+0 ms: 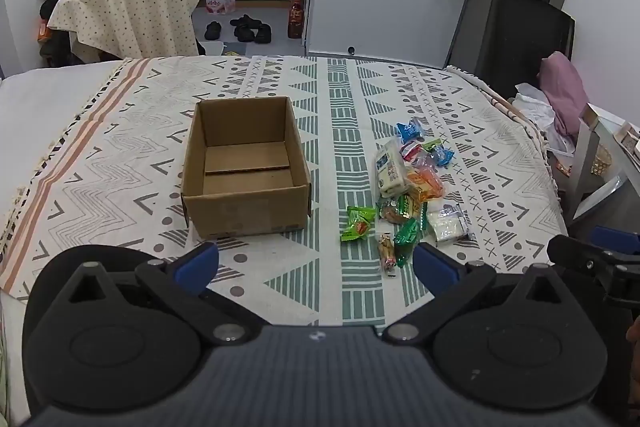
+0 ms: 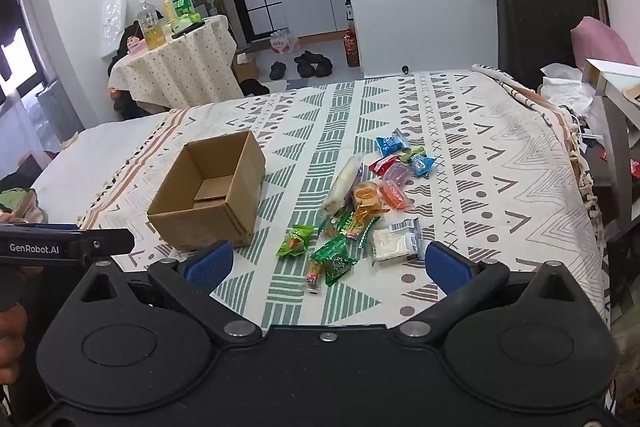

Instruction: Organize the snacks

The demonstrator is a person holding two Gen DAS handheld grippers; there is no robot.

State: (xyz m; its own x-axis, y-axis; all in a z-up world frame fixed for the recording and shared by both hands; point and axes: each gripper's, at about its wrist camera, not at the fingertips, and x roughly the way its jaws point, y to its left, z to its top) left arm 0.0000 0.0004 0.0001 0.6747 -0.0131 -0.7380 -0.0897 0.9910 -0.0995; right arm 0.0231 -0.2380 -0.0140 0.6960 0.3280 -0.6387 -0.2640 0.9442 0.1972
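Inspecting from the near edge of the patterned cloth point(image 1: 120, 131), I find both the left gripper point(image 1: 316, 263) and right gripper point(image 2: 328, 263) spread wide and empty, the snacks point(image 2: 360, 203) lying just ahead of the right one, nearer it, right of the empty cardboard box point(image 1: 244, 167).

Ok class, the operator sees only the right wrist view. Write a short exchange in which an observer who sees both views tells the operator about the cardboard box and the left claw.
Operator: Is anything lying in the cardboard box? I see only part of its floor.
Observer: The left wrist view shows the whole floor: just a loose cardboard flap.
Operator: Is the left claw open?
Observer: Yes, its jaws stand wide apart with nothing between them.
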